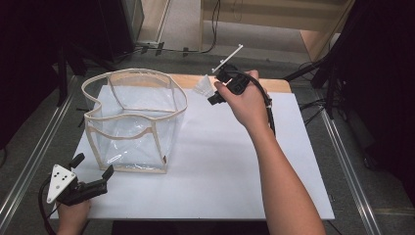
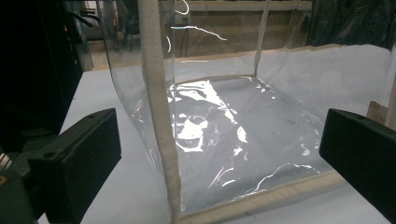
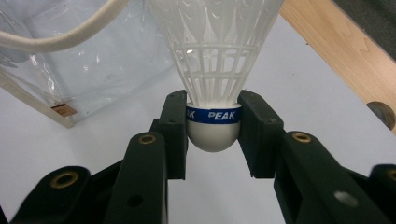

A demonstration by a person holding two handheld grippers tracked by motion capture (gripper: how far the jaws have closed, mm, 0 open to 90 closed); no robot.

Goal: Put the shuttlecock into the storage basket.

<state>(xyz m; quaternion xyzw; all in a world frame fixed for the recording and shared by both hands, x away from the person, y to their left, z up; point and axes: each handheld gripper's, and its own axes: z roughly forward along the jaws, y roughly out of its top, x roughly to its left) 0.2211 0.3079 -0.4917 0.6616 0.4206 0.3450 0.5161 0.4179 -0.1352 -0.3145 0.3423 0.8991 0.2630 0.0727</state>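
Observation:
A white shuttlecock point(image 3: 214, 70) with a blue band marked PEAK is clamped by its round cork between the jaws of my right gripper point(image 3: 213, 123). In the high view that right gripper point(image 1: 211, 93) hangs above the far middle of the white board, with the shuttlecock point(image 1: 202, 86) pointing left toward the clear bag point(image 1: 132, 120). The bag is transparent plastic with cream fabric trim and stands open on the left of the board. My left gripper point(image 1: 93, 166) rests near the front left corner, open, jaws aimed at the bag's near corner point(image 2: 161, 116) with nothing between them.
The white board point(image 1: 220, 161) lies on a wooden table top point(image 1: 274, 84) whose edge shows at the far side. Metal rails point(image 1: 342, 161) run along both sides. Cables and dark stands sit on the floor beyond the table.

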